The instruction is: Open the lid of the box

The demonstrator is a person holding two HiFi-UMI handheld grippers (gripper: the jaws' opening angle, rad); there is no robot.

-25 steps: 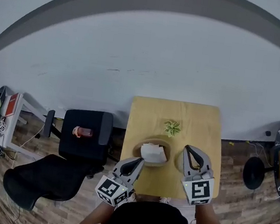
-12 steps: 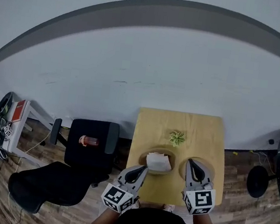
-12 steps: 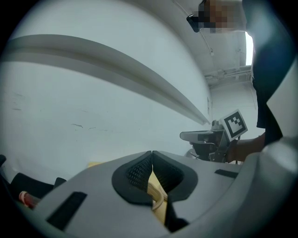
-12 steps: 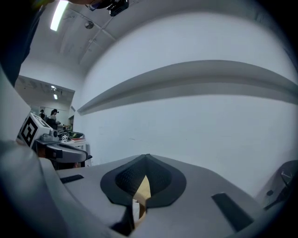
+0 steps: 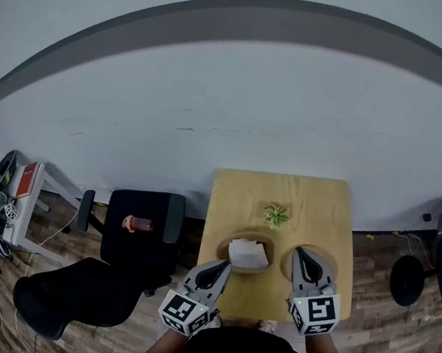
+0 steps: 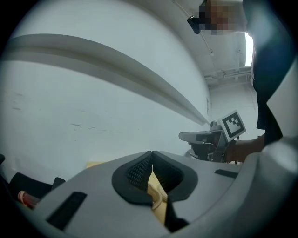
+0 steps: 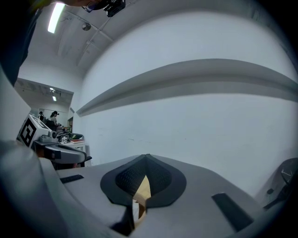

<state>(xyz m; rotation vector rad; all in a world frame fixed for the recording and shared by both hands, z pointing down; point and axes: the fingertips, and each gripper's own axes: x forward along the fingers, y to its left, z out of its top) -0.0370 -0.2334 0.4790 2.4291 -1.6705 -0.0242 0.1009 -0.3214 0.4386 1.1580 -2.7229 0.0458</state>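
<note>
A small white box (image 5: 247, 254) sits in a round wooden dish (image 5: 229, 237) on the light wooden table (image 5: 316, 200). My left gripper (image 5: 227, 265) is shut and empty, its tip just at the box's near left side. The right gripper (image 5: 298, 253) is also shut and holds nothing, hovering over a second round wooden dish (image 5: 328, 262) to the right of the box. In the left gripper view the jaws (image 6: 152, 152) meet tip to tip above the table top. The right gripper view shows its jaws (image 7: 147, 156) pressed together the same way.
A small green plant (image 5: 276, 215) stands on the table behind the box. Left of the table are a black stool (image 5: 141, 219) carrying a reddish bottle (image 5: 136, 223) and a black office chair (image 5: 73, 296). A white wall rises behind the table, and a round stand base (image 5: 406, 281) lies at the right.
The head view has tilted and shifted a little, so the table sits lower and further right in the picture. Both grippers stay shut and keep their places beside the box.
</note>
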